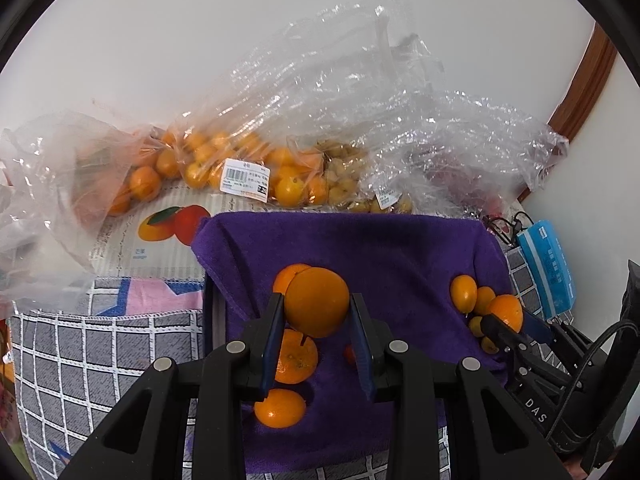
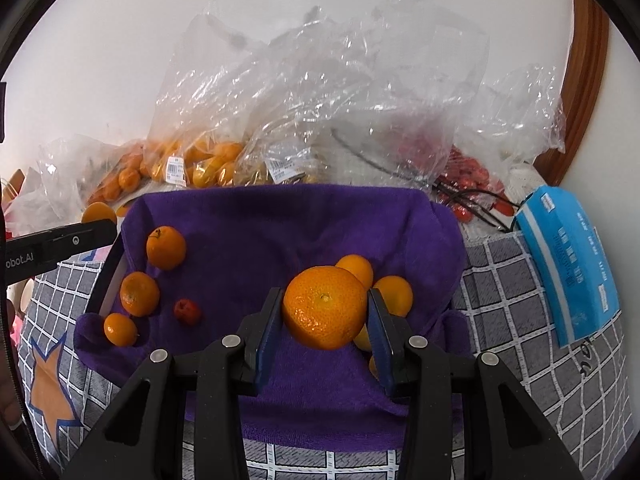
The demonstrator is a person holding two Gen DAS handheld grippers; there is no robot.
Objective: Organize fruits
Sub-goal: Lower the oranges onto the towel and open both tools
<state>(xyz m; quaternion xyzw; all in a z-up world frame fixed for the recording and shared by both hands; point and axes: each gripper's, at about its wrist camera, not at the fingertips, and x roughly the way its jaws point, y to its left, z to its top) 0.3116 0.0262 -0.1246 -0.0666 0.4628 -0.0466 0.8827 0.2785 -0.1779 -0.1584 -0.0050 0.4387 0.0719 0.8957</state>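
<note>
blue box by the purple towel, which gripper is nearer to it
Right. The right gripper sits at the towel's edge beside the blue box; the left gripper is at the towel's opposite edge, far from the box.

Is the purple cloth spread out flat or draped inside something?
Draped. The purple cloth rises at its back and side edges over what looks like a box rim, with loose oranges lying in its sunken middle.
</note>
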